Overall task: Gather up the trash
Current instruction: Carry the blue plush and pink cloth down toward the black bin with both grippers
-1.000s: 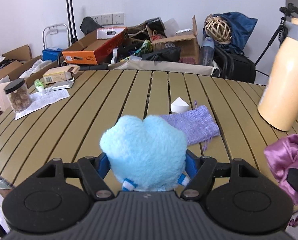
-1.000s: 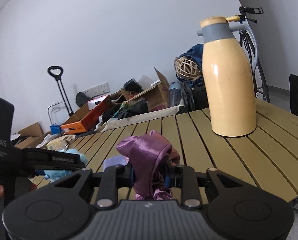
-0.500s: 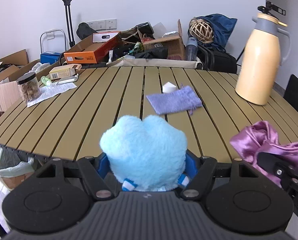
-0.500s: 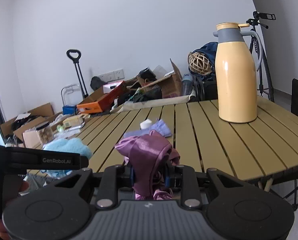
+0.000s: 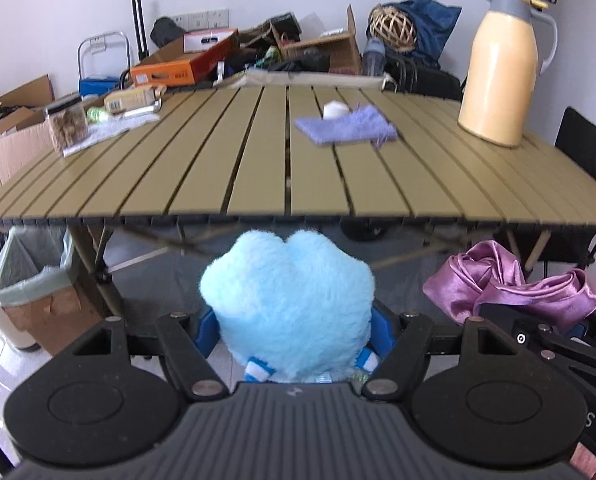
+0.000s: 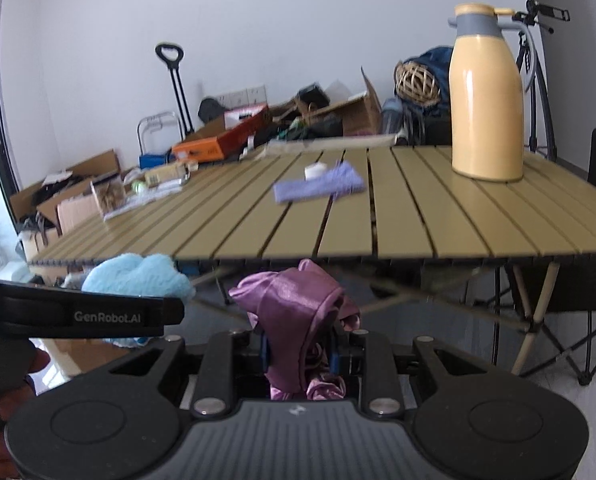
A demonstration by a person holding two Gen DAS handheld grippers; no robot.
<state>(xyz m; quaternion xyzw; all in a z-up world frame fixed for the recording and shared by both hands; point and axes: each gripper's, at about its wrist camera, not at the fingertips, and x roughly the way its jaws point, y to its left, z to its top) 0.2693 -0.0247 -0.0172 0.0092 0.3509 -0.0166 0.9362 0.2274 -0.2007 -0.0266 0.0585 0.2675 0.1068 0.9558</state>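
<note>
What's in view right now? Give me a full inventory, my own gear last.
table: one, olive slatted, ahead of both grippers.
flask: one, cream with grey top, upright on the table's right.
knit cloth: one, lilac, flat mid-table.
small white object: one, touching the cloth's far edge.
jar: one, clear, brown contents, table's left.
lined bin: one, pale green liner, floor at left.
boxes and bags: many, mixed, along the wall.
plush toy: one, light blue, clamped in the left hand-held gripper.
satin fabric: one, purple, clamped in the right hand-held gripper.
</note>
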